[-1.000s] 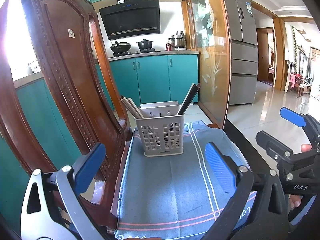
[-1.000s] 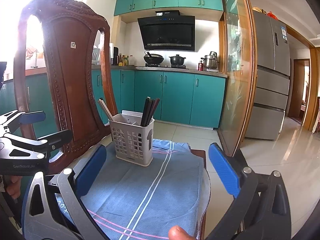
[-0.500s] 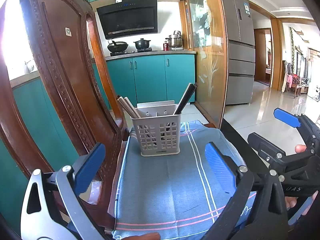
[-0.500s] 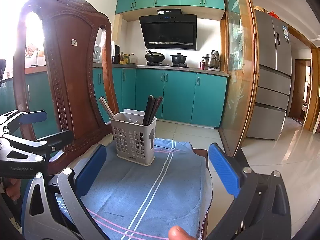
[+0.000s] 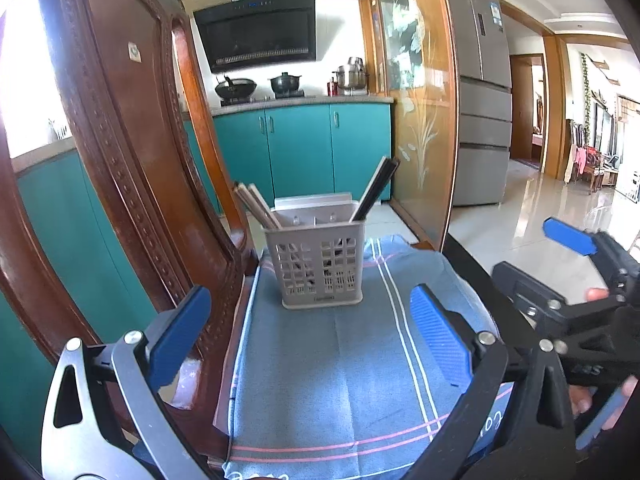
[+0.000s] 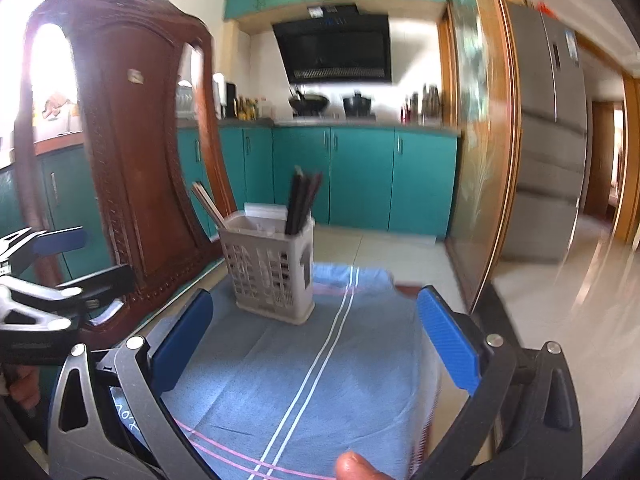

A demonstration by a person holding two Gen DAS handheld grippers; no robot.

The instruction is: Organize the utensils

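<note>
Home kitchen: teal cabinets (image 5: 300,148), range hood (image 5: 260,32), fridge (image 5: 480,100).

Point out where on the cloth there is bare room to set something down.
The blue cloth lies bare from the utensil basket forward to the left gripper, both jaws wide open. The right gripper, also open, frames the same bare stretch. It is tight between the basket and the wooden chair back.

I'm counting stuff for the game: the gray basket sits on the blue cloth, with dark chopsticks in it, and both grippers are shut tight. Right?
Not quite. Both the left gripper and right gripper are open and empty, as each wrist view shows. The basket does sit on the cloth holding dark chopsticks.
</note>
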